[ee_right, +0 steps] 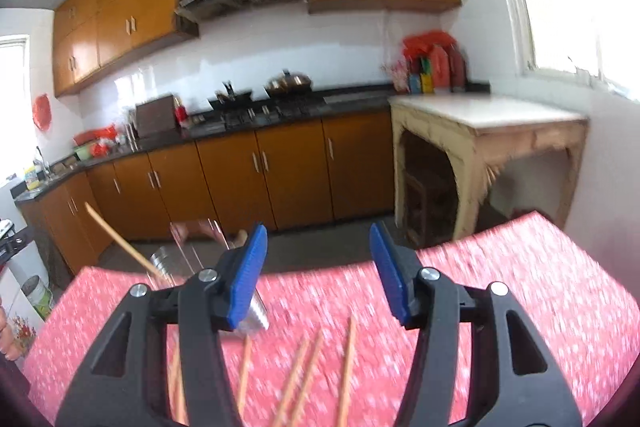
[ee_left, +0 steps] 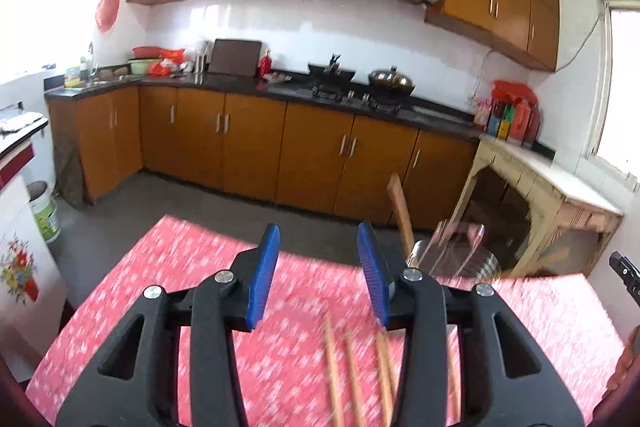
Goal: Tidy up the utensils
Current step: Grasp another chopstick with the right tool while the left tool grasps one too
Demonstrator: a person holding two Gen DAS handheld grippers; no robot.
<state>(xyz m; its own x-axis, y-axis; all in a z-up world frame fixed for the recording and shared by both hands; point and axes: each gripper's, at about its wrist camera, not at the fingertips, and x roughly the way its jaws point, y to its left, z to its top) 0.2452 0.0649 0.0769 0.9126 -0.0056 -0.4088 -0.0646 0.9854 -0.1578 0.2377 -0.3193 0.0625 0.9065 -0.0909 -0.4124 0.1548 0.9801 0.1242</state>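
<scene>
While both grippers hang above the table with nothing between their blue pads, the job looks to be at its start: most of the utensils lie loose and none is being gripped. The left gripper (ee_left: 318, 275) has its jaws wide apart, and the right gripper (ee_right: 318, 273) is spread just as wide.

Thin wooden chopsticks (ee_right: 304, 375) lie scattered on the red floral tablecloth (ee_right: 500, 279) at the bottom centre of the right wrist view, roughly parallel but splayed. In the left wrist view the same sticks (ee_left: 334, 367) show at the lower centre, partly hidden behind the gripper's right arm. A clear ribbed glass holder (ee_left: 456, 259) stands right of centre in the left view, near the table's far edge, with a flat wooden spatula (ee_left: 400, 215) leaning out of it. In the right view the holder (ee_right: 168, 263) sits at the left, partly masked by the gripper's left finger.

By my reading, the next move is to lower one gripper onto a single chopstick, close on it near one end, and carry it to the holder. That calls for tilting down, since both cameras look out across the room, and for separating one stick from its close neighbours. The leaning spatula takes up part of the holder's mouth and could block an insertion. Motion blur makes it hard to count the sticks.

Beyond the table stand orange-brown kitchen cabinets (ee_left: 248, 143), well apart.
</scene>
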